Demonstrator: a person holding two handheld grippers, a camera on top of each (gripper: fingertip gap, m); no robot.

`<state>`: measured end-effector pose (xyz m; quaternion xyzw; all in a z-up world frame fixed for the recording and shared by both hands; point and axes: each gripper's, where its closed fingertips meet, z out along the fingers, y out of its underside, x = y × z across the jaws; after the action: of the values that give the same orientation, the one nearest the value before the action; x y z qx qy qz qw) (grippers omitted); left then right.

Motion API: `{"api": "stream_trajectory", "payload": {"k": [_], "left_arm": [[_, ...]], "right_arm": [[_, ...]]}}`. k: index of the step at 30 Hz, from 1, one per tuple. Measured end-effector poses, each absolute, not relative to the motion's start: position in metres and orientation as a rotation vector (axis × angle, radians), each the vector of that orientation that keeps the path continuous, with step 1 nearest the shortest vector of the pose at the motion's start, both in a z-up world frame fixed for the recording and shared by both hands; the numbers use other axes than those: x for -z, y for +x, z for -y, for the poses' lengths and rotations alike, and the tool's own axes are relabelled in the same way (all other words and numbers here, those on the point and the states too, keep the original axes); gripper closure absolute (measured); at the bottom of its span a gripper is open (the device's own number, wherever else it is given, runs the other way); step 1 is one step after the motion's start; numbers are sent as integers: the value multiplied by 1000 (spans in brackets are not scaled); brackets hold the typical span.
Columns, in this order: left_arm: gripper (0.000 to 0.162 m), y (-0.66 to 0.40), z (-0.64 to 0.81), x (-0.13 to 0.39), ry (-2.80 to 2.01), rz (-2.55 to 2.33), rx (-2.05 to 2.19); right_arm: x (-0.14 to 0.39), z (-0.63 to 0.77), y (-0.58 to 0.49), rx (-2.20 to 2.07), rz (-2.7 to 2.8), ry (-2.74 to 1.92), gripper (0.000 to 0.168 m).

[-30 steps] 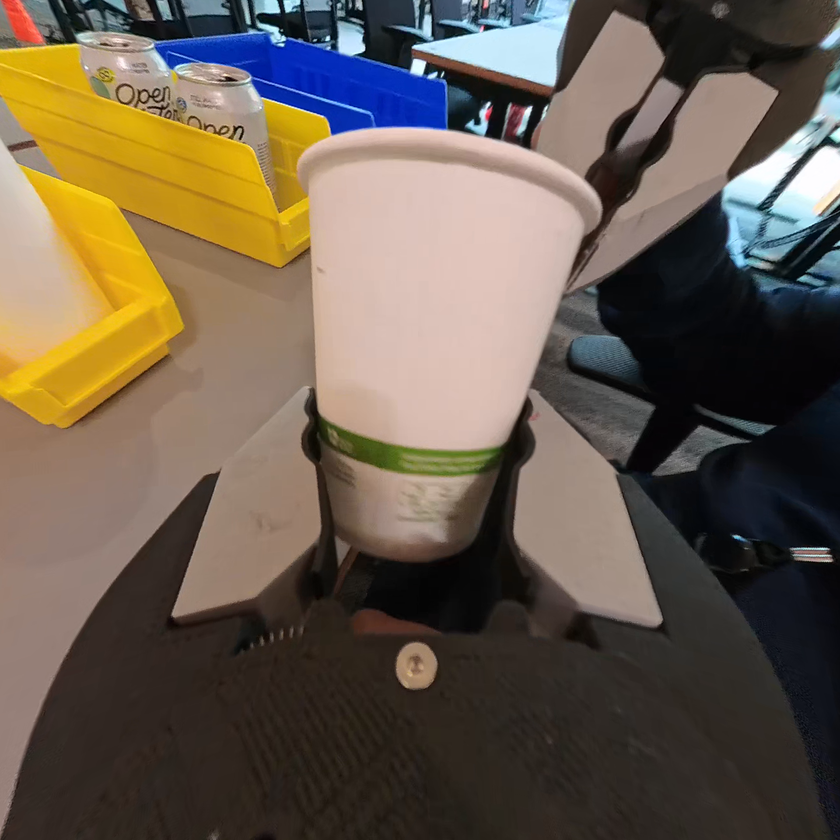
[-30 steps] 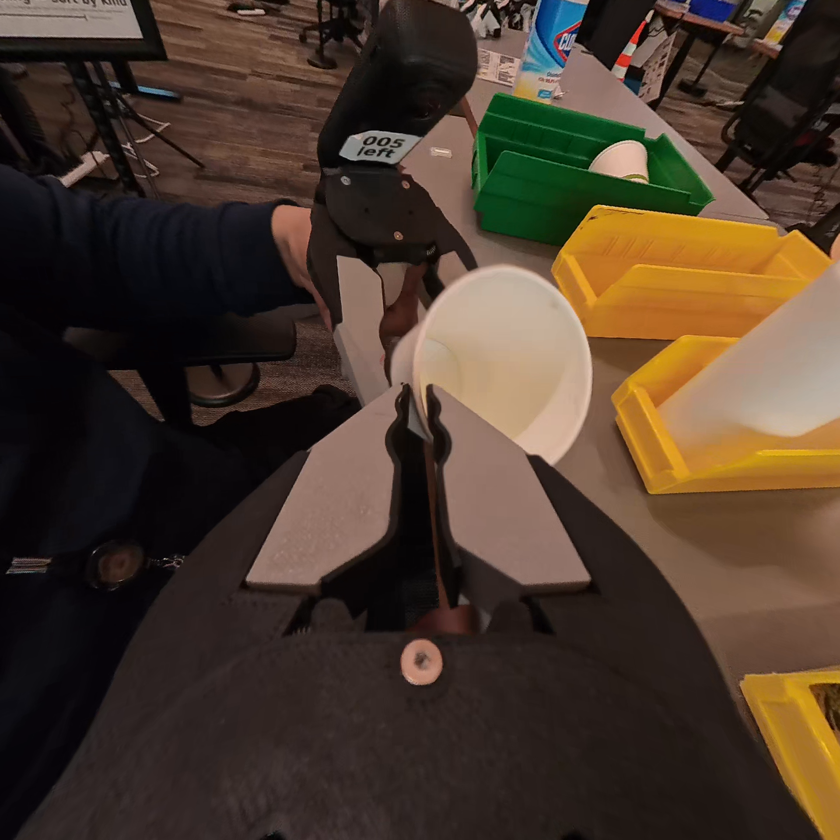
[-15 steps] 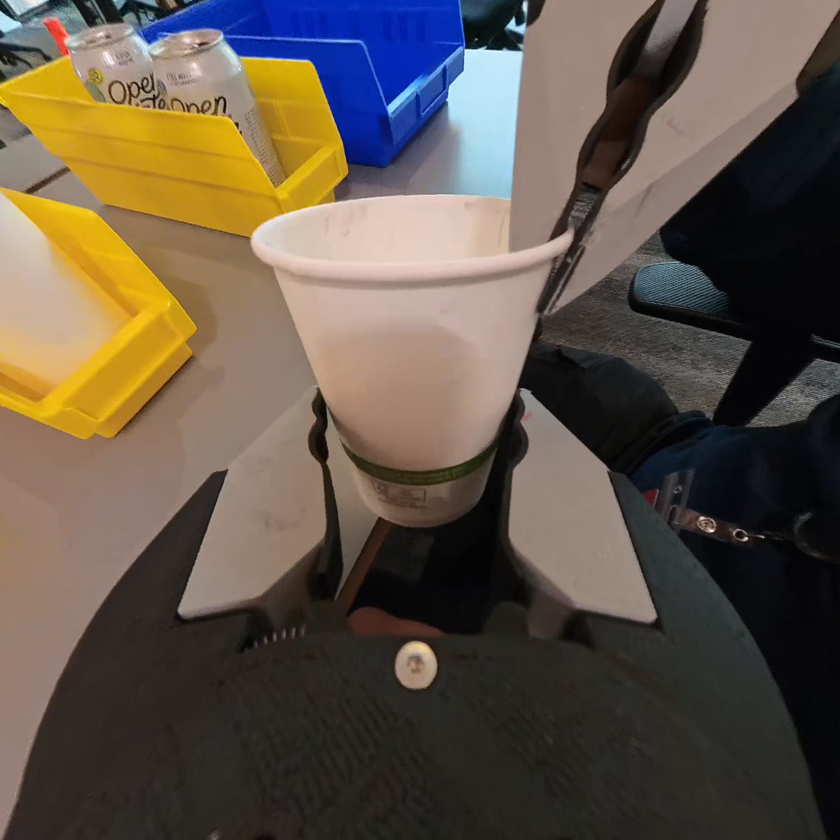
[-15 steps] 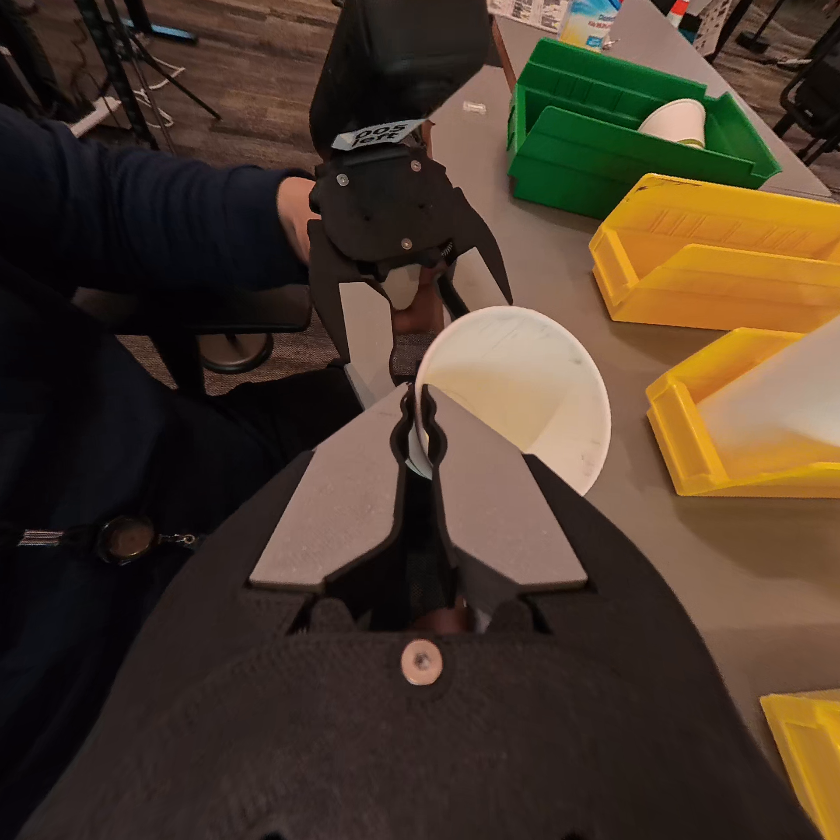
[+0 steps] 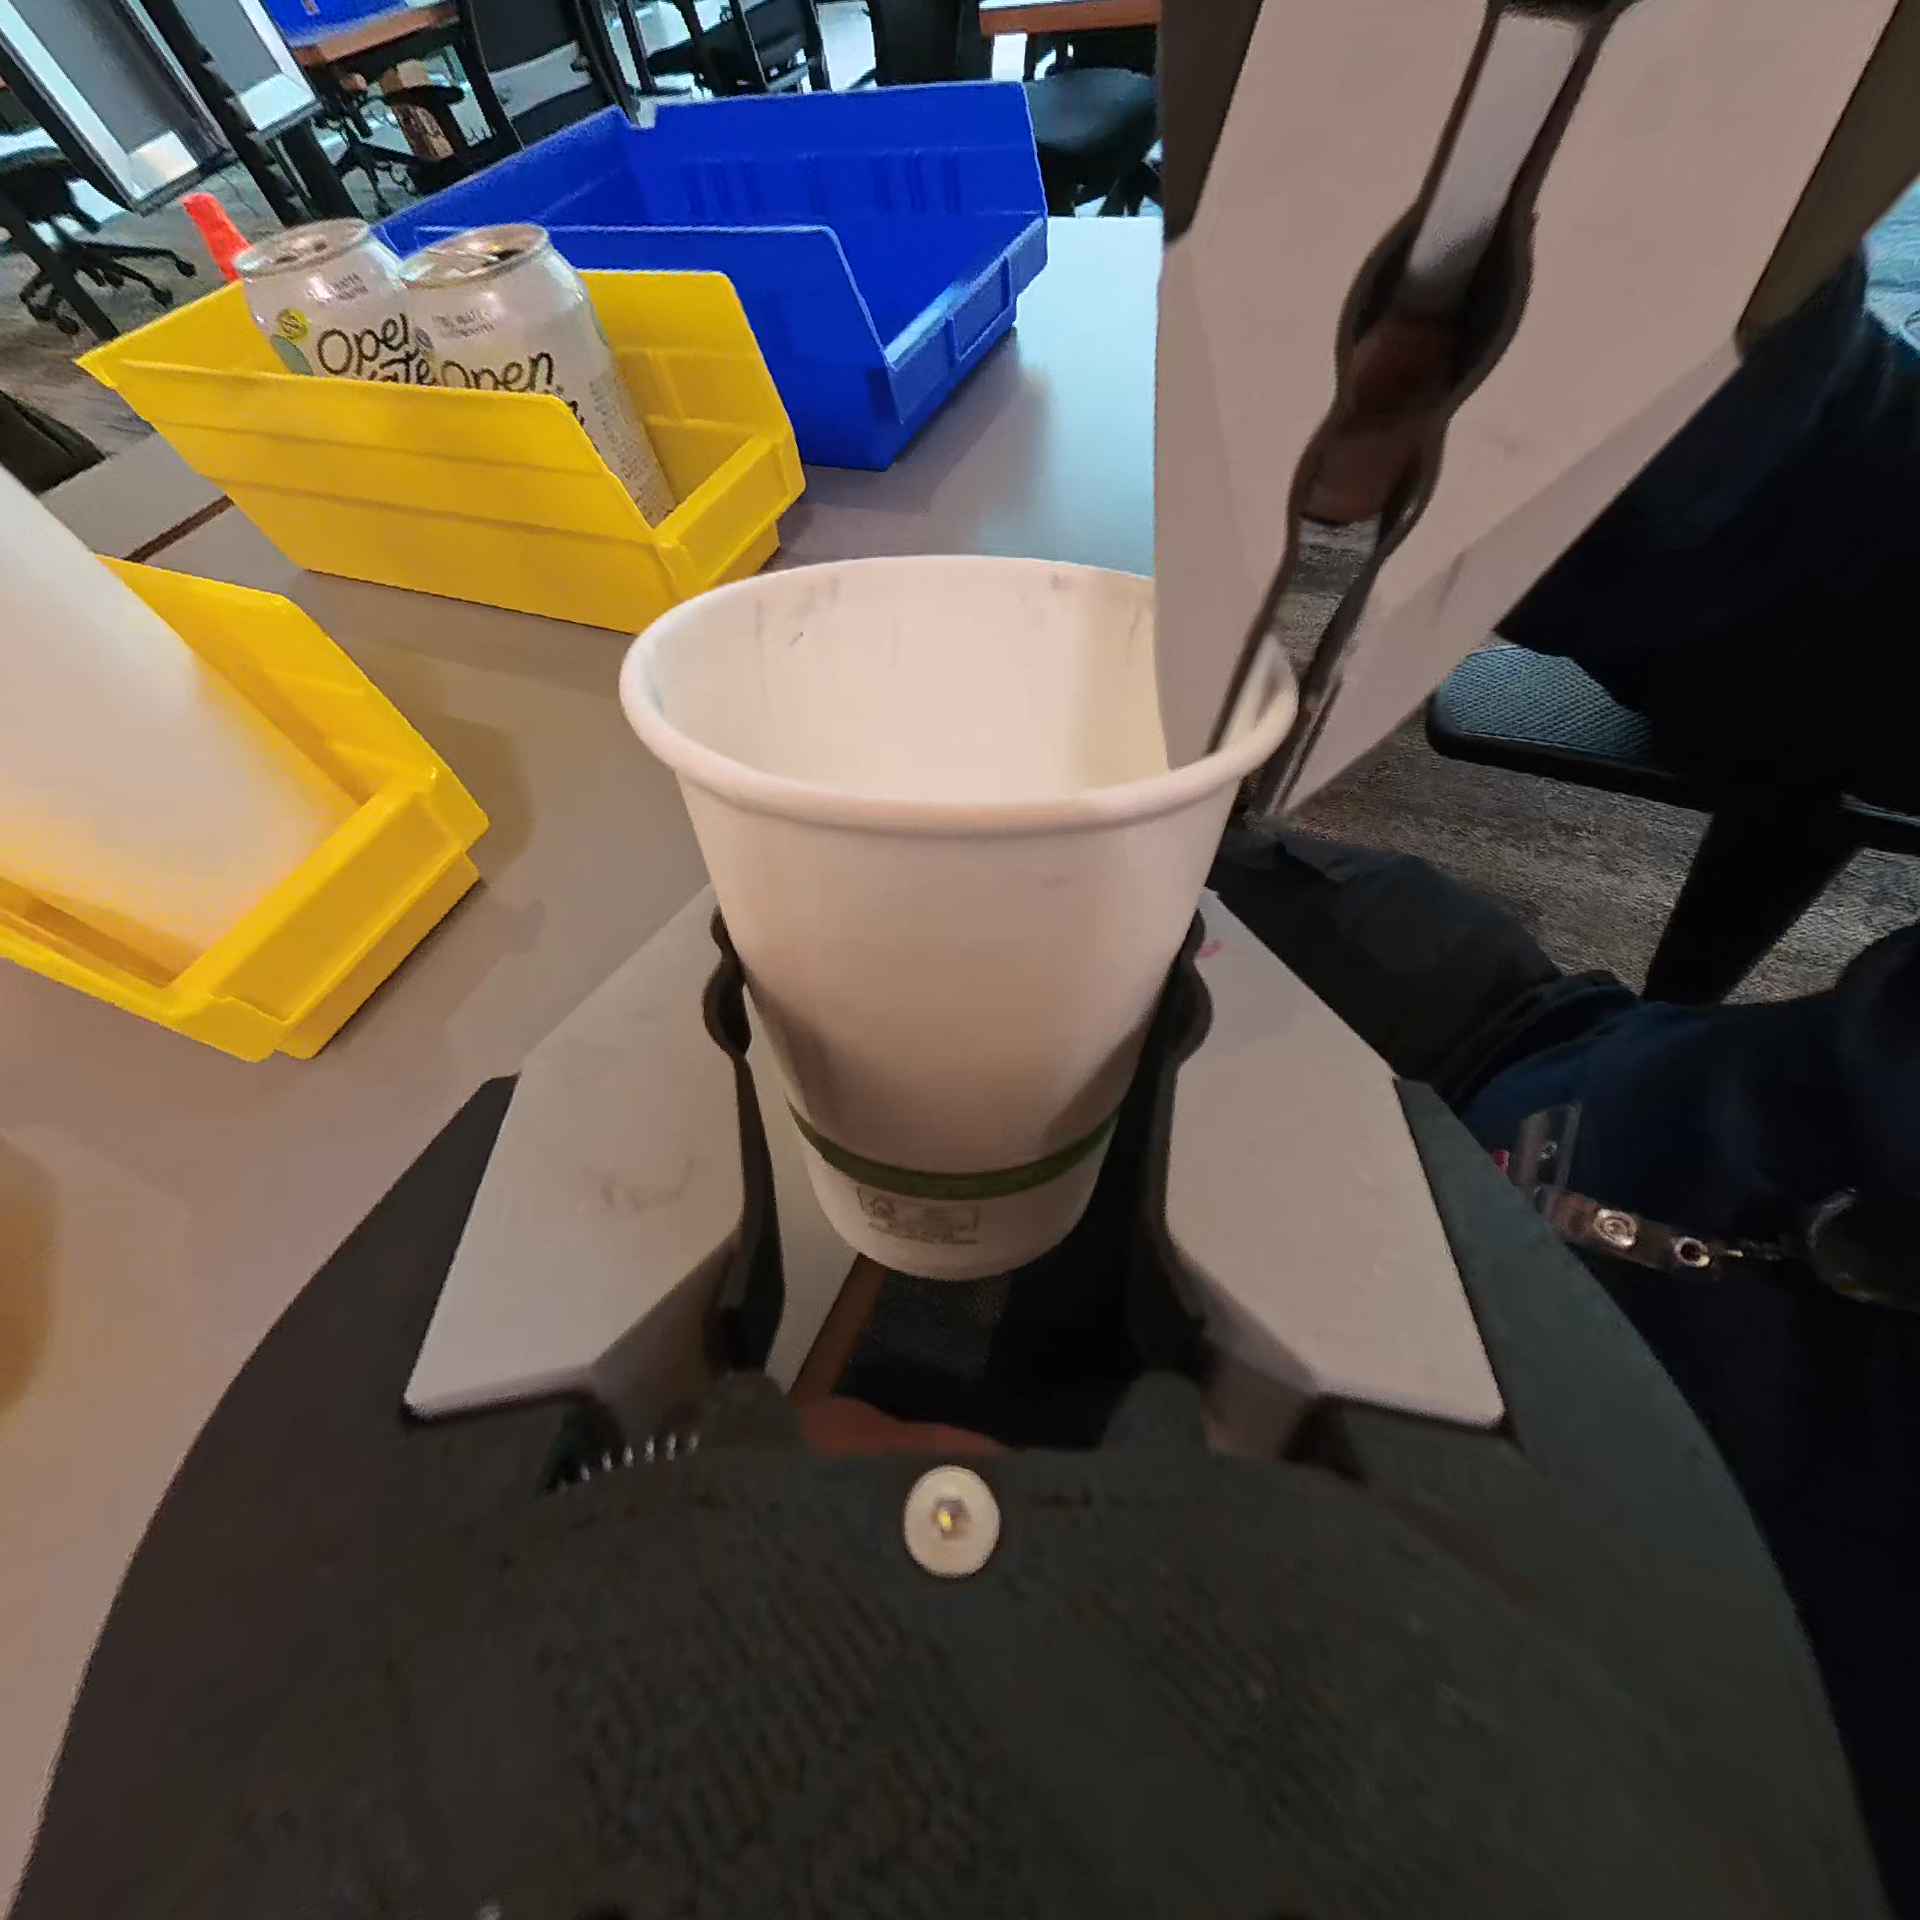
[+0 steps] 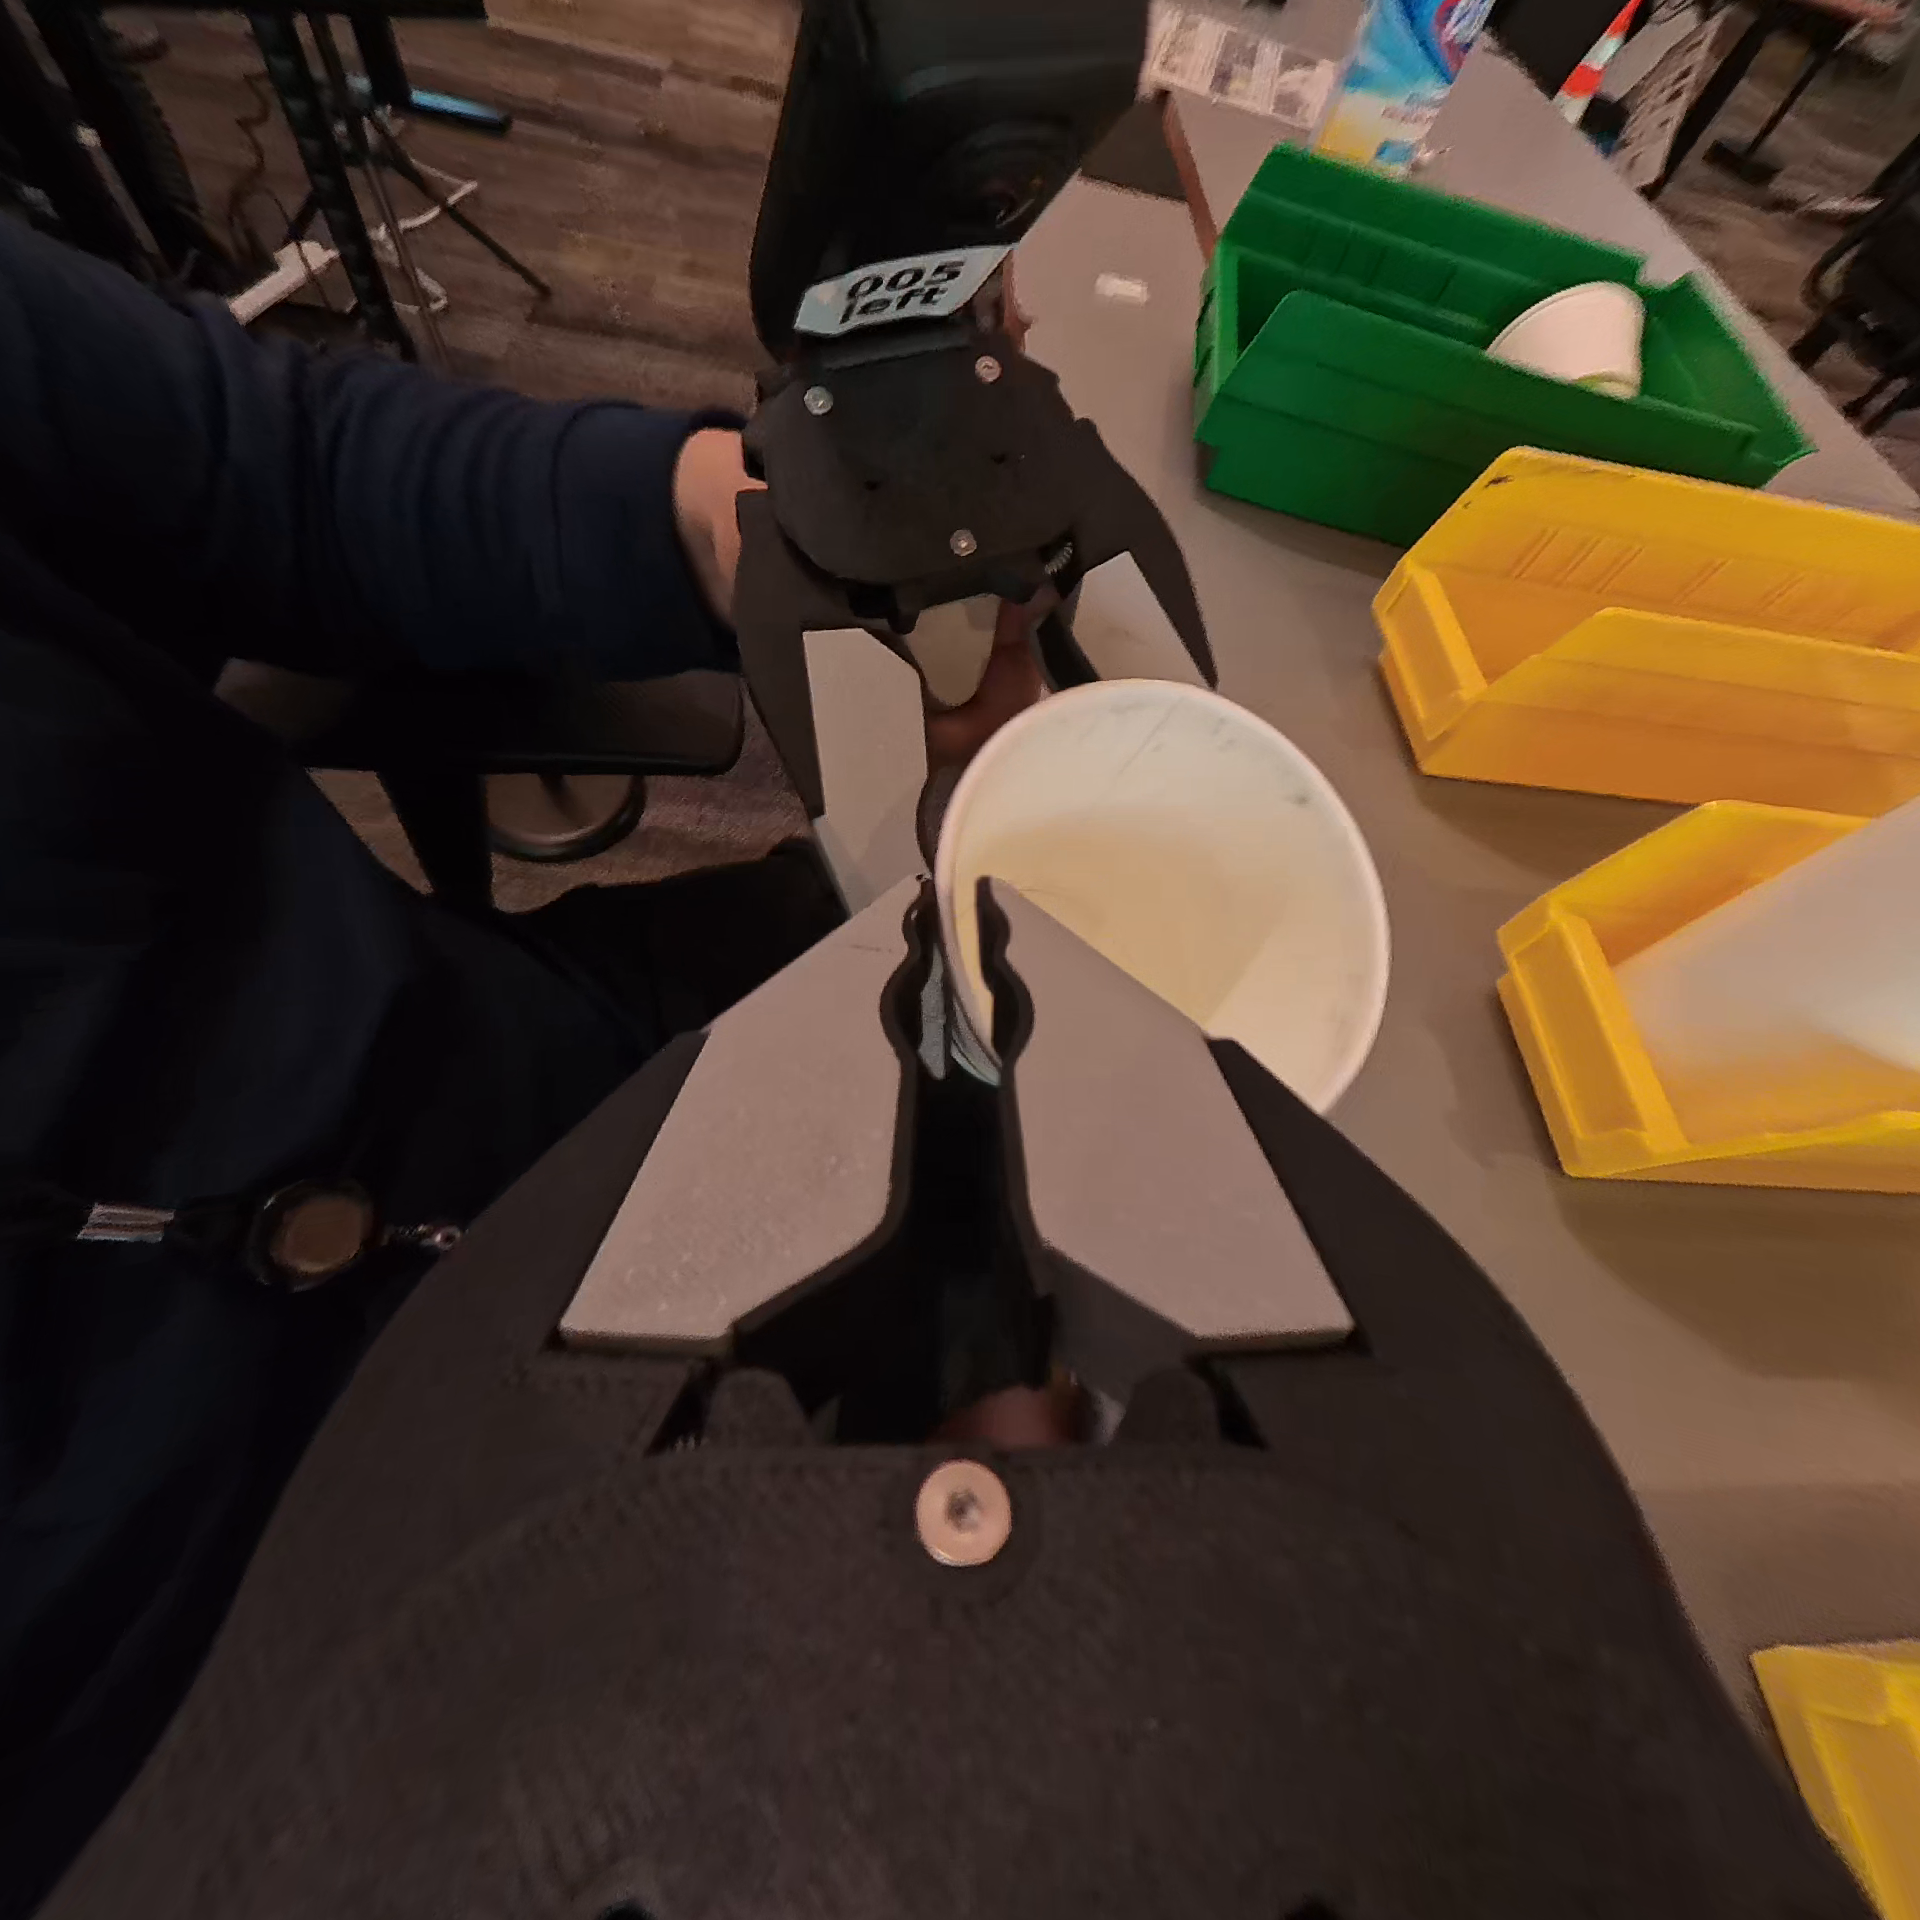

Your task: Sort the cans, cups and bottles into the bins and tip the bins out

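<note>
Both pairs of my fingers are on one white paper cup [image 5: 961, 894]: my left gripper [image 5: 956, 997] clasps its lower body from either side at the centre of the left wrist frame, and my right gripper [image 6: 954, 904] pinches its rim, one finger inside the mouth and one outside, at the centre of the right wrist frame. That cup hangs upright, mouth up, over the near edge of the grey table [image 5: 260, 1122].

Largest behind it, in the left wrist frame's upper middle, sits a blue bin [image 5: 831, 270]. Left of that stands a yellow bin [image 5: 447, 488] with two silver cans [image 5: 520, 332] upright inside, touching each other. At the left edge, another yellow bin [image 5: 291, 935] holds a blurred pale object I cannot identify.

In the right wrist frame's upper right, a green bin [image 6: 1455, 395] holds a second white cup [image 6: 1569, 338] lying on its side.
</note>
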<state>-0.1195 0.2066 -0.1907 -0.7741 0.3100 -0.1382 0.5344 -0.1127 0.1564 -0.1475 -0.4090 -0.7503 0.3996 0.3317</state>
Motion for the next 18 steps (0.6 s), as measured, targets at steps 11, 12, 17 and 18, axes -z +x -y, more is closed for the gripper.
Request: {"api": "stream_trajectory", "payload": {"k": [11, 12, 17, 18], "left_arm": [[76, -326, -277, 54, -1566, -43, -30], [76, -347, -293, 49, -1577, -4, -67], [76, -431, -374, 67, -1710, 194, -188], [76, -439, -388, 73, -1727, 225, -176]], "right_arm": [[126, -210, -121, -1191, 1650, -1267, 148], [131, -211, -123, -1177, 1665, -1278, 148], [148, -209, -127, -1061, 1742, -1253, 147], [149, -208, -127, -1049, 1751, -1242, 147]]}}
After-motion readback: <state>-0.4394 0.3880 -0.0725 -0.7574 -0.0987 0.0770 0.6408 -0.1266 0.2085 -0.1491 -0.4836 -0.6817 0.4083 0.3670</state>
